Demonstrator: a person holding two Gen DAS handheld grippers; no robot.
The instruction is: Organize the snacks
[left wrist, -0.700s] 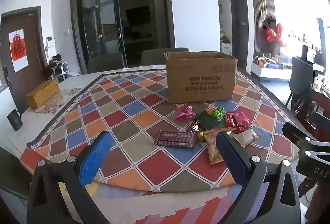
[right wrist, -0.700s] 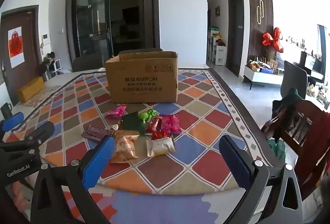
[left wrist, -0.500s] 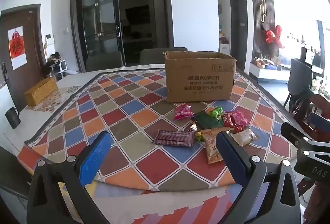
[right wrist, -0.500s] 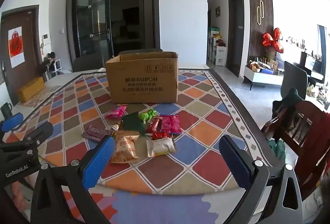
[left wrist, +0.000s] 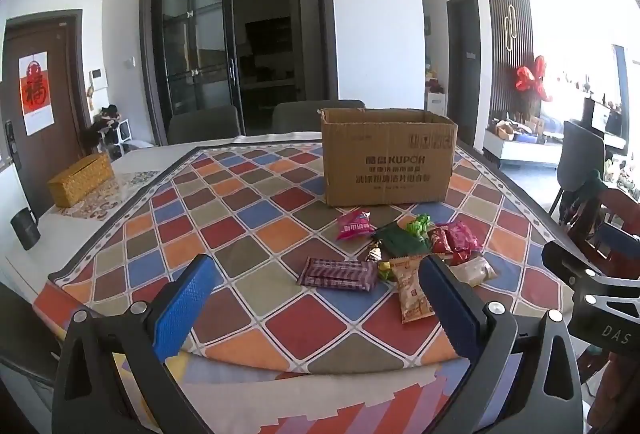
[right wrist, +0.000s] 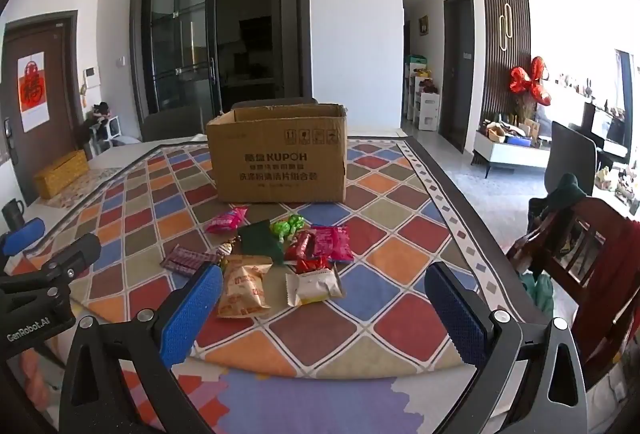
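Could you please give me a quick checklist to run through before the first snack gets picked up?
1. Left hand-held gripper open and empty: ok.
2. Right hand-held gripper open and empty: ok.
3. Cardboard box upright with its top open, behind the snacks: ok.
4. Box has room inside: cannot tell, its inside is hidden.
5. Snacks free to grasp singly: not ok for the middle of the pile, where packets overlap; the purple wafer bar and the pink packet lie clear at the pile's edge.
6. Path from pile to box unobstructed on the tablecloth: ok.
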